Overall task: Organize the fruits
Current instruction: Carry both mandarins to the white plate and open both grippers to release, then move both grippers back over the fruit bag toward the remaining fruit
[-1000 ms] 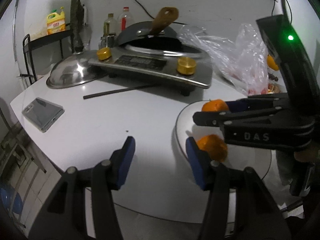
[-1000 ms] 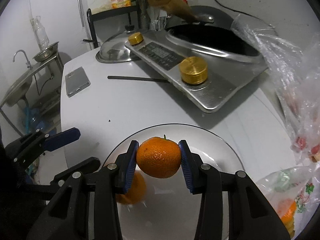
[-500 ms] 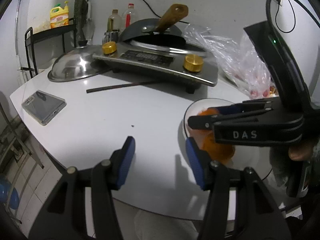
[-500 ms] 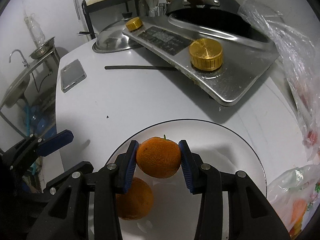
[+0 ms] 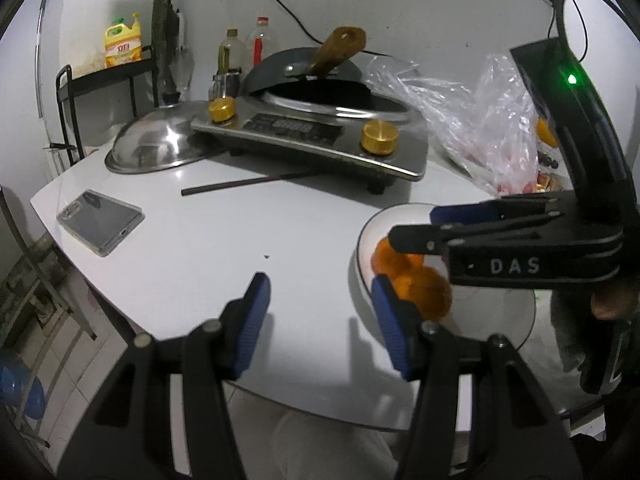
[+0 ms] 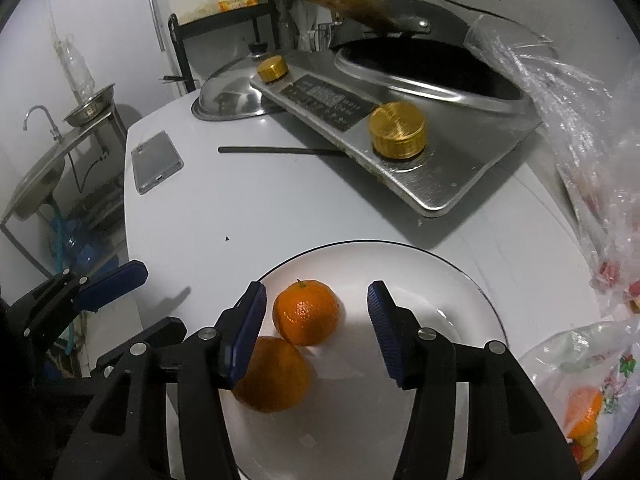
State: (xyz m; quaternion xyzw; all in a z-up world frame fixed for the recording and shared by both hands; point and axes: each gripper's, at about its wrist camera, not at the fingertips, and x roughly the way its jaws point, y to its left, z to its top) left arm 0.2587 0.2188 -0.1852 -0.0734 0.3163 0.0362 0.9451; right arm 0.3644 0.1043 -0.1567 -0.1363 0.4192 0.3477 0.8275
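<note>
The right gripper [image 6: 316, 334] was opening, pads off the far orange [image 6: 306, 312] (touching another); a lifting pad could roll it off the plate [image 6: 460, 276].

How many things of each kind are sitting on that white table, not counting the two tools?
Oranges on the plate: 2 (far one, near one)
White plate: 1
Cooker with wok: 1
Steel lid: 1
Phone: 1
Dark stick: 1
Plastic bags: 2 (clear one, printed one)
Total: 9

Two oranges [image 6: 306, 312] touch on the plate [image 6: 460, 280]; stove [image 6: 440, 184] behind.
</note>
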